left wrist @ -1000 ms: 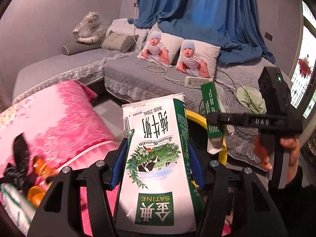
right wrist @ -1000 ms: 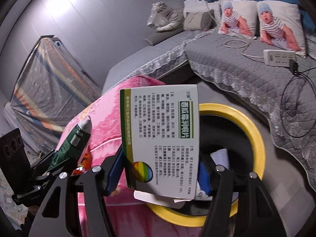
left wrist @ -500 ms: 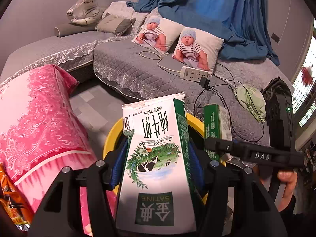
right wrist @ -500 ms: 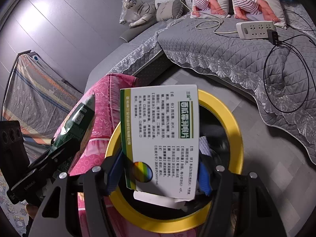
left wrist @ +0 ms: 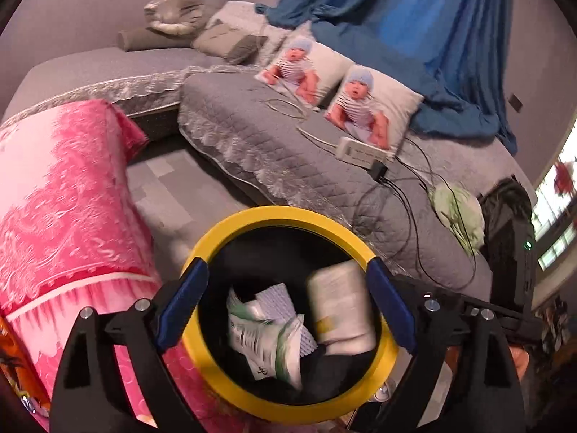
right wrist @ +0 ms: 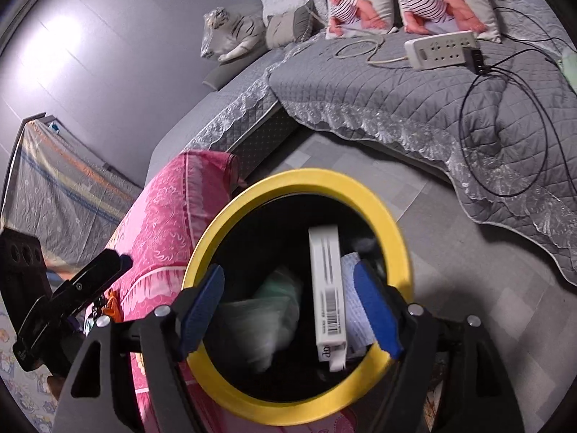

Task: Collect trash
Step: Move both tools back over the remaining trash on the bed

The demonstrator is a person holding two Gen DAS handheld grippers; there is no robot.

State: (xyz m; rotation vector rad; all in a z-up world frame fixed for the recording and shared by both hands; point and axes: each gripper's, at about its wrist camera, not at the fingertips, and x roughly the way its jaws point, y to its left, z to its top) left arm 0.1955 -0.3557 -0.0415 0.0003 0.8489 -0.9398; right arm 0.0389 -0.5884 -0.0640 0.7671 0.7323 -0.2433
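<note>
Both cartons had just dropped from my opening fingers, left gripper [left wrist: 285, 310] and right gripper [right wrist: 288, 312], into the yellow-rimmed bin [left wrist: 230, 227]; this pair was done.

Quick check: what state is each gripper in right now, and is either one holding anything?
Left gripper: open, jaws just opened, holding nothing; milk carton lies in the yellow-rimmed bin.
Right gripper: open, jaws just widened; white box dropping into the bin.
</note>
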